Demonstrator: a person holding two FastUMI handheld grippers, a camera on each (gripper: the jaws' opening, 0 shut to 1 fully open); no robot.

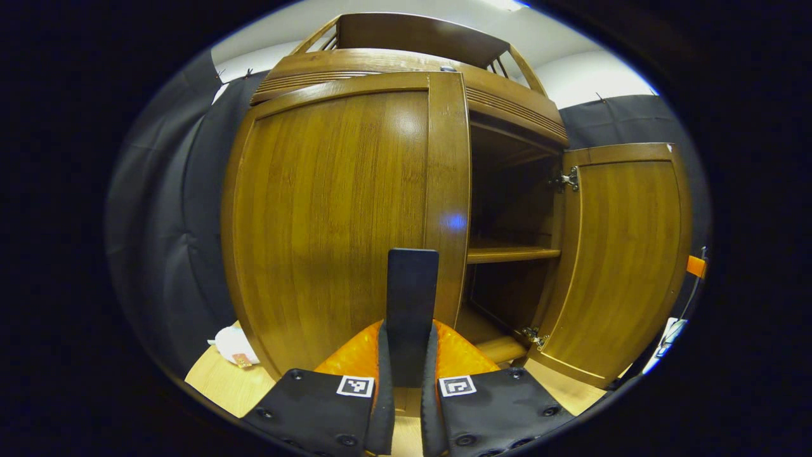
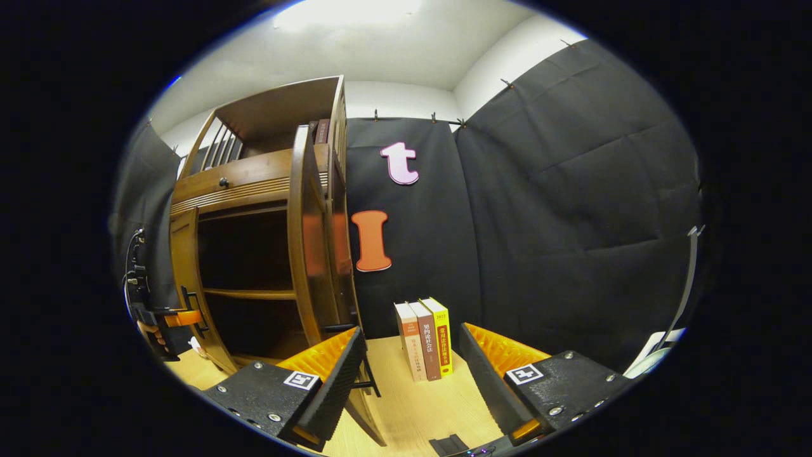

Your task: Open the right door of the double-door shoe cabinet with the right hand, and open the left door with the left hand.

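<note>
The wooden shoe cabinet [image 1: 355, 60] looms close in the left gripper view. Its left door [image 1: 330, 216] faces me and seems slightly ajar. A dark upright handle [image 1: 412, 279] on that door sits between the fingers of my left gripper [image 1: 411, 327], which is shut on it. The right door [image 1: 618, 254] is swung wide open, baring a shelf [image 1: 512, 254]. In the right gripper view that right door [image 2: 311, 241] is seen edge-on, just left of my right gripper [image 2: 412, 333], which is open and holds nothing. My left gripper [image 2: 162, 317] also appears there at the left door, held by a hand.
Three upright books [image 2: 425, 339] stand on the light wooden surface [image 2: 419, 406] against the black cloth, right of the cabinet. A white crumpled item [image 1: 235, 346] lies at the cabinet's left foot. A white object [image 2: 653, 355] sits at the far right.
</note>
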